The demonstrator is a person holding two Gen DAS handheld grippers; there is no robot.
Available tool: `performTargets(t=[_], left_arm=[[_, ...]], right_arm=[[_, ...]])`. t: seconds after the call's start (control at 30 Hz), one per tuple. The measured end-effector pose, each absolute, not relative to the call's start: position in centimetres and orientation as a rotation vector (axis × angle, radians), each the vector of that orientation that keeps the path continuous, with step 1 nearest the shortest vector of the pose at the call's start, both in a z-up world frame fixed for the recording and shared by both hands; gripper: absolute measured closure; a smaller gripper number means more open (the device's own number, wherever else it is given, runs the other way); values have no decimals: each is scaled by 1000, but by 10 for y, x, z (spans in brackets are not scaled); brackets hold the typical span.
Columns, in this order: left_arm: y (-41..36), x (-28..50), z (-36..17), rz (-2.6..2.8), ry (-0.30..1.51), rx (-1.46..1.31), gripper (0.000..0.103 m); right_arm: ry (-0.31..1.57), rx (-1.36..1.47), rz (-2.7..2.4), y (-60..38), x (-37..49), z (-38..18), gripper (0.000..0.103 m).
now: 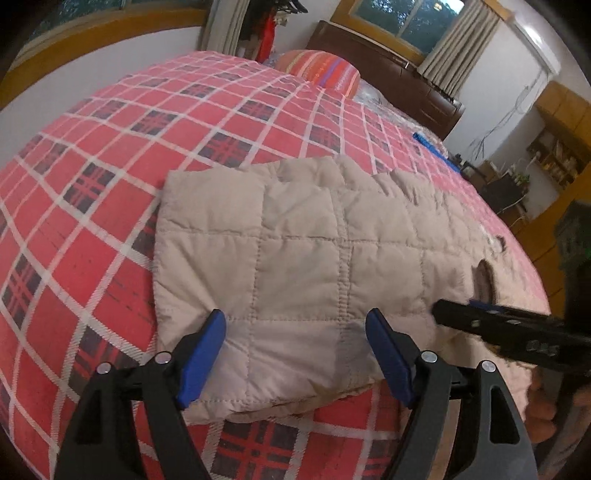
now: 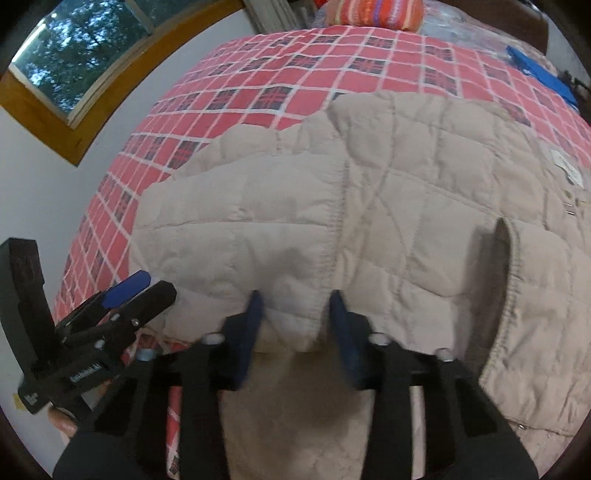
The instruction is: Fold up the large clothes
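The beige quilted jacket [image 1: 295, 258] lies flat on the plaid bedspread [image 1: 92, 166], long axis running left to right. Left gripper [image 1: 295, 325] hangs released over its near hem; right gripper [image 2: 295, 306], jaws spread, straddles a fabric ridge.

Dim, flat indoor light, reddish cast. Windows [image 1: 406, 18] dark, ceiling tube lamp [image 1: 535, 37] blown out. Heavy fisheye bending, black vignette corners. Right hand-held gripper [image 2: 295, 317] motion-blurred; soft shadows only, grainy throughout.
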State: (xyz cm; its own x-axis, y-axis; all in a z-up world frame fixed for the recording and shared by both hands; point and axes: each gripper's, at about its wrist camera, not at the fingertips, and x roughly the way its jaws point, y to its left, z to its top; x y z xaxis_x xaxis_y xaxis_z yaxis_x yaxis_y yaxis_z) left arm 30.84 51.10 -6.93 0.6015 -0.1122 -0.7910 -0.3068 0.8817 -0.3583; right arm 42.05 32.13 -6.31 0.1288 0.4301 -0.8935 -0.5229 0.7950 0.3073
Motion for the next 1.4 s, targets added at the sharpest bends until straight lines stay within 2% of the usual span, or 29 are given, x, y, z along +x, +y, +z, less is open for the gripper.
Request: performTargets(t=[0.07,0.17,0.5,0.77,1.1,1.4], left_arm=[[514,306,-63,113,913,-512,24],[518,305,-56,108,888,-519,24],[514,296,-29,116,801,-481,24],[485,311,-40,91,850,-405,24],[438,335,-42,75,899,-291,24],[413,353,-48,69,929,-267,23]], right_arm=[[1253,-93,706,323,420,-62,87],[1248,-61,728,316,422,-55,93],[1154,-12,661,248,433,-13,94],[1100,37,531,145,442,4,96],[1101,164,407,36,448,-8,96],[1142,219,319,-13,454,-38,96]])
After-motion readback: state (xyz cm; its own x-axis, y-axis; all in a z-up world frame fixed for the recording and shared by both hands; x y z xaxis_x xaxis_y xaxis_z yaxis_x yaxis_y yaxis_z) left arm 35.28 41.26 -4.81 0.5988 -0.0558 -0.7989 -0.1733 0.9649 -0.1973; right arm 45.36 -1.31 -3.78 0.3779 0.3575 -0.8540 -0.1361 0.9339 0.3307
